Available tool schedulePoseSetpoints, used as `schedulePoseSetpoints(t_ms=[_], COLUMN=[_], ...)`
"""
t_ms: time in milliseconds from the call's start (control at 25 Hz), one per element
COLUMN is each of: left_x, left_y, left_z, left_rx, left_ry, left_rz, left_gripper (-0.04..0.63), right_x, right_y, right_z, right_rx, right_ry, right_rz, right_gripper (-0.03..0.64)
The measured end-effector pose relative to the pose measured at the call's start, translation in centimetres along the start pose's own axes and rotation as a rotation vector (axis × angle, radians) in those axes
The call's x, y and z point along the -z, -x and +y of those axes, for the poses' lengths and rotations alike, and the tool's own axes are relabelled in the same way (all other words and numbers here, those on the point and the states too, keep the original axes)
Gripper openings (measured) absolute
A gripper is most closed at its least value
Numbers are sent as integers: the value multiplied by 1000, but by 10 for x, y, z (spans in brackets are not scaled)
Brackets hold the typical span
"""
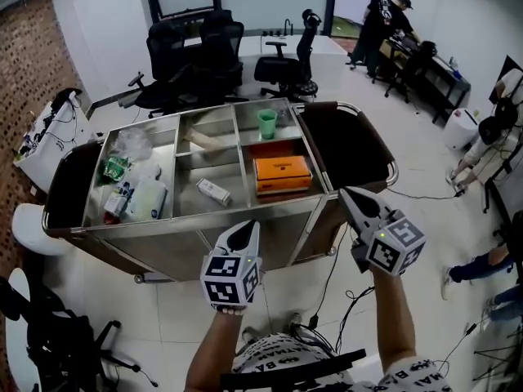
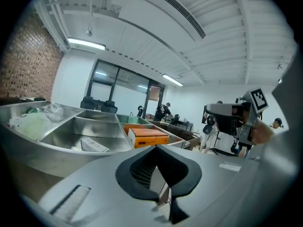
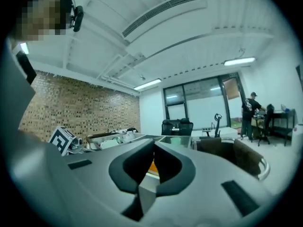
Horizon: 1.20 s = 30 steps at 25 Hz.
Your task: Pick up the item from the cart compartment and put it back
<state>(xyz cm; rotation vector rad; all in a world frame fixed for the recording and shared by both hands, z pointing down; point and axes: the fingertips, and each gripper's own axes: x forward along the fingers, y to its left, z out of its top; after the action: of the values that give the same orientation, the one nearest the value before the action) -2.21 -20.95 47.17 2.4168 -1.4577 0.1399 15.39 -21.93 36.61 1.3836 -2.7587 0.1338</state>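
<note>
Nearest, the left claw (image 1: 244, 229) and the right claw (image 1: 346, 196) are both closed and empty. Beyond them, in the cart's (image 1: 196, 221) right compartment, lies the orange box (image 1: 282, 175). It is probably a stiff, light carton, best pinched across its long sides.

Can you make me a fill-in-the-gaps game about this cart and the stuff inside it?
The cup in the cart is coloured ____.
In front of the cup lies a box coloured ____.
The left gripper and the right gripper both have their jaws ____.
Missing words: green, orange, shut.
</note>
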Motion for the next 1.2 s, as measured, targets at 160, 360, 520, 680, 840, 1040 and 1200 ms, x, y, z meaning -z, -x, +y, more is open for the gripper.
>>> schedulePoseSetpoints(t_ms=[160, 360, 520, 680, 840, 1040, 1200], left_x=[10, 14, 14, 12, 10, 10, 8], left_y=[8, 10, 10, 10, 11, 14, 16], left_z=[-7, -13, -15, -16, -17, -14, -12], left_rx=[0, 0, -3, -2, -1, -7, -10], left_ry=[9, 15, 11, 16, 14, 12, 11], left_rz=[10, 7, 3, -3, -6, -7, -11], left_gripper=[2, 2, 2, 2, 2, 2, 2], right_x=[48, 81, 87, 82, 77, 77, 75], right_y=[11, 17, 19, 17, 16, 13, 11], right_z=[18, 34, 40, 41, 44, 47, 52], right_rx=[52, 84, 87, 91, 86, 68, 40], right_ry=[-97, -129, -125, -86, -71, -75, -98], right_rz=[33, 60, 72, 85, 81, 81, 74], right_gripper=[2, 2, 2, 2, 2, 2, 2])
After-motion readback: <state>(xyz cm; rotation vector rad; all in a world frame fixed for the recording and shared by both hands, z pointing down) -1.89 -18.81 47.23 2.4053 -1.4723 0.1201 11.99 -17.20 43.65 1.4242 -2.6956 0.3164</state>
